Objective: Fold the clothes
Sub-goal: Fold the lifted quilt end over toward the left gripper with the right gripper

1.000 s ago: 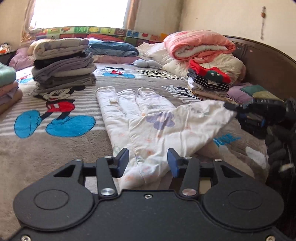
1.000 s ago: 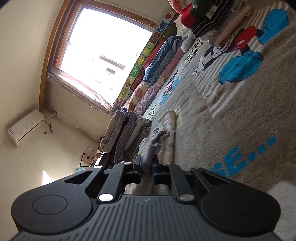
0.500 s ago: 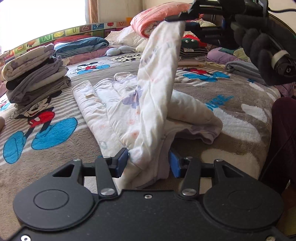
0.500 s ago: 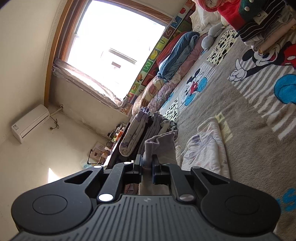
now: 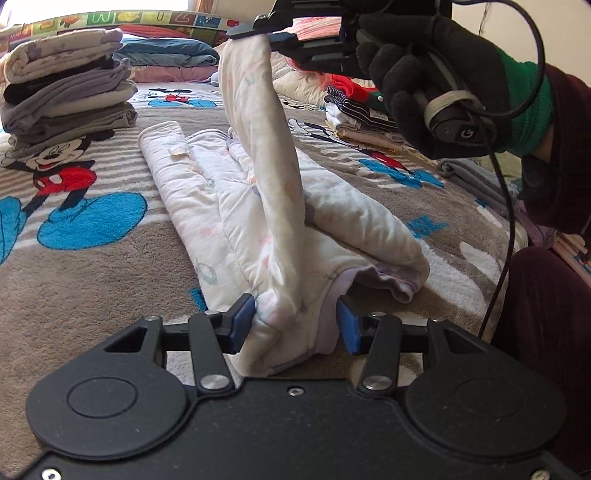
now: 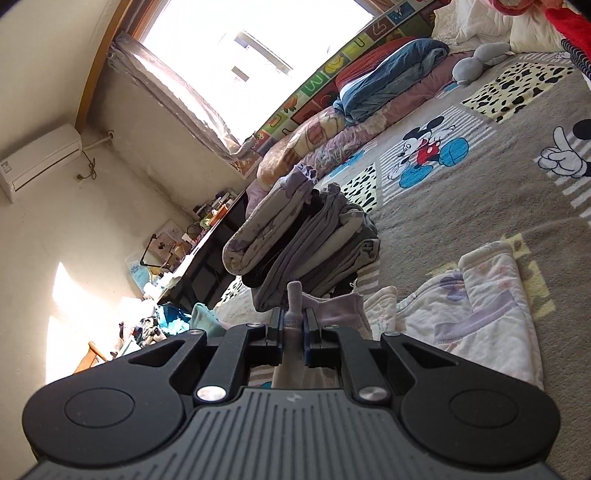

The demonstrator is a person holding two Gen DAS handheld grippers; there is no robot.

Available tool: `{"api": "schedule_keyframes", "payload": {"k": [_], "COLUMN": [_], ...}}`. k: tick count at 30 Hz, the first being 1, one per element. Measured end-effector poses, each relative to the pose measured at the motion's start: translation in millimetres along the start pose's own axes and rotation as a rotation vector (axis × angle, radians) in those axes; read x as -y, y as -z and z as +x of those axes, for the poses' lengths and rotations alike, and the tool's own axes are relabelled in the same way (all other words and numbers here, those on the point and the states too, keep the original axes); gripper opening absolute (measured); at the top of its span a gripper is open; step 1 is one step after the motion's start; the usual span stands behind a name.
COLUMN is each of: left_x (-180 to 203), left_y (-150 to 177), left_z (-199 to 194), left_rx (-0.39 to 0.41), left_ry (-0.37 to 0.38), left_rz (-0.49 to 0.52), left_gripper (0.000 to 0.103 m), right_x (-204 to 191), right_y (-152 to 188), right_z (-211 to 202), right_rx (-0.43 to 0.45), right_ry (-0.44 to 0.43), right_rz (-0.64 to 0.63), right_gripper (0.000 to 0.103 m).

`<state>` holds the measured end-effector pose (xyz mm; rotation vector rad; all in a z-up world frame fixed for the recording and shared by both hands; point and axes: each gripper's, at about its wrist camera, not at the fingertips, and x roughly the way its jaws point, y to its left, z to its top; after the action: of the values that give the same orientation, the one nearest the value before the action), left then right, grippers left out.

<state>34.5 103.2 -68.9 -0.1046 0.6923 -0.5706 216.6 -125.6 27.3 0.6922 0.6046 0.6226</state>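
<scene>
A white quilted garment (image 5: pixel 207 192) with a faint print lies lengthwise on the Mickey Mouse blanket (image 5: pixel 85 258). My left gripper (image 5: pixel 295 321) sits low at its near end, blue pads pressed on the bunched fabric from both sides. One end of the garment rises in a tall strip to my right gripper (image 5: pixel 255 31), held high by a black-gloved hand (image 5: pixel 424 74). In the right wrist view the right gripper (image 6: pixel 293 328) is shut on a lavender-edged fold, and the rest of the garment (image 6: pixel 480 302) lies below on the bed.
A tall stack of folded grey and lavender clothes (image 5: pixel 66 92) stands at the far left of the bed, also in the right wrist view as the stack (image 6: pixel 306 236). Another folded pile (image 5: pixel 362 114) sits far right. Pillows and bedding (image 6: pixel 388 81) line the window side. A maroon sleeve (image 5: pixel 554 332) is near right.
The right gripper has risen from low at the right to high over the bed, lifting the garment's end into a standing strip. The left gripper edged closer along the near end.
</scene>
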Motion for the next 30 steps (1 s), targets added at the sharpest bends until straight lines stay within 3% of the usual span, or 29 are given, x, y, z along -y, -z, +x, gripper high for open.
{"api": "schedule_keyframes", "payload": {"k": [11, 15, 19, 23, 30], "left_x": [-24.7, -31.4, -33.5, -35.6, -35.7], "left_y": [-3.2, -3.3, -3.7, -4.0, -3.9], "left_z": [-0.6, 0.7, -0.3, -3.2, -1.1], "left_rx": [0.007, 0.008, 0.011, 0.025, 0.025], "left_ry": [0.068, 0.085, 0.093, 0.098, 0.095], "left_rz": [-0.156, -0.200, -0.221, -0.240, -0.238], "left_gripper": [0.047, 0.047, 0.047, 0.047, 0.047], "right_x": [8.8, 19.6, 23.4, 32.2, 44.7], "right_y": [5.8, 9.0, 1.2, -5.2, 7.6], "right_z": [90.3, 108.3, 95.2, 83.7, 97.8], "right_rx": [-0.144, -0.174, -0.126, -0.130, -0.259], "right_ry": [0.219, 0.198, 0.152, 0.204, 0.237], "right_rz": [-0.092, -0.077, -0.079, -0.111, -0.168], "right_gripper": [0.012, 0.018, 0.037, 0.040, 0.040]}}
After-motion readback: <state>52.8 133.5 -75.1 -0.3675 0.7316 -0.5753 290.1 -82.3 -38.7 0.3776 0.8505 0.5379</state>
